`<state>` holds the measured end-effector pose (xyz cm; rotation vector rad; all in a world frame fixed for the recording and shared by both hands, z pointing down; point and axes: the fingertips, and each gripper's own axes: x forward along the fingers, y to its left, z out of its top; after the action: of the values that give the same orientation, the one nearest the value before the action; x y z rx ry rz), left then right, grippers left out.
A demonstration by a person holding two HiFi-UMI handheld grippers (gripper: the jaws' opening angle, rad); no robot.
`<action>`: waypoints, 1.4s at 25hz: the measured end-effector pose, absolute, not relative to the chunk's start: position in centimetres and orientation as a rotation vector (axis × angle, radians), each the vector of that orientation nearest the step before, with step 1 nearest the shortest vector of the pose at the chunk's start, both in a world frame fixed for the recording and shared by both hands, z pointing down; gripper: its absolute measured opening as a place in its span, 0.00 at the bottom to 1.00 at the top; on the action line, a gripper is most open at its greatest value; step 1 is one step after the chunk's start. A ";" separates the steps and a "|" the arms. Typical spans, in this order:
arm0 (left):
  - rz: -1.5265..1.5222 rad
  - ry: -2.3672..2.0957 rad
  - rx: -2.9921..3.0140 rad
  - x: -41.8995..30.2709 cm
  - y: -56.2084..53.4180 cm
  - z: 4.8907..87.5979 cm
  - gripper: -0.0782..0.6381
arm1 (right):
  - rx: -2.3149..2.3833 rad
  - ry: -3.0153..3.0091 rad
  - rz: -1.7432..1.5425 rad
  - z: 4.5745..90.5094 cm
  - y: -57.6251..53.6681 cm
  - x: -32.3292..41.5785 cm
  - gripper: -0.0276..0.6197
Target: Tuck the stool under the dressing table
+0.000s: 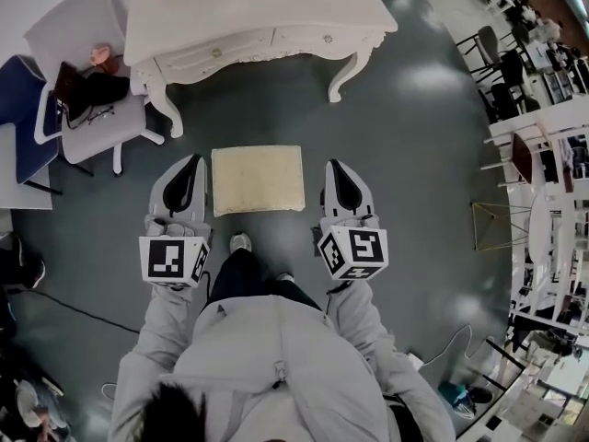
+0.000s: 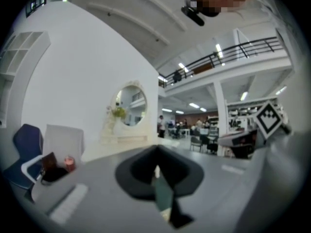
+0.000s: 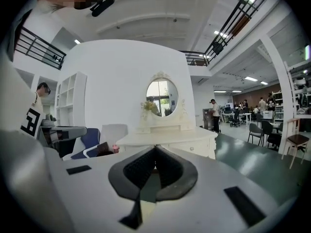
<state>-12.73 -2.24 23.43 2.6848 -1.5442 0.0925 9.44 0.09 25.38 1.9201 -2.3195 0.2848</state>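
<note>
The stool [image 1: 258, 180] has a square cream cushion and stands on the grey floor, a little in front of the white dressing table [image 1: 248, 17]. My left gripper [image 1: 193, 161] is just left of the cushion and my right gripper [image 1: 332, 165] just right of it, both pointing toward the table. Neither touches the stool. Both are shut with nothing between the jaws. In the right gripper view, the shut right gripper [image 3: 155, 162] faces the dressing table [image 3: 170, 140] and its oval mirror [image 3: 162, 97]. The left gripper [image 2: 156, 167] faces the mirror [image 2: 130, 106] from further left.
A grey chair [image 1: 87, 72] with a dark bag and glasses stands left of the table, with a blue chair [image 1: 18, 109] beside it. A gold wire side table [image 1: 497, 224] stands at the right. A cable [image 1: 74, 307] runs along the floor. My shoe [image 1: 239, 242] is behind the stool.
</note>
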 end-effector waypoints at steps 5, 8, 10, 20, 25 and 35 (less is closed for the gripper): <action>0.194 -1.475 2.628 -11.9 -1.7 27.1 0.12 | 1.872 -2.264 0.400 29.2 0.9 9.4 0.04; 0.250 -1.444 2.596 -11.7 -1.5 29.3 0.12 | 1.852 -2.231 0.466 31.5 1.4 9.5 0.04; 0.285 -1.421 2.581 -11.5 -1.3 30.7 0.12 | 1.843 -2.210 0.504 33.0 1.6 9.7 0.04; 0.309 -1.321 2.539 -10.0 0.5 36.5 0.12 | 1.789 -2.150 0.617 39.5 3.1 10.5 0.05; 0.316 -1.301 2.538 -9.6 1.7 39.9 0.12 | 1.748 -2.140 0.650 42.8 4.1 10.6 0.06; 0.372 -1.343 2.431 -9.6 4.9 48.3 0.16 | 1.636 -2.119 0.745 51.2 6.8 10.9 0.12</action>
<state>-9.64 4.93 48.27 2.4310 -1.3431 0.3724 10.93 6.79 51.24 1.6358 -2.1187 0.7453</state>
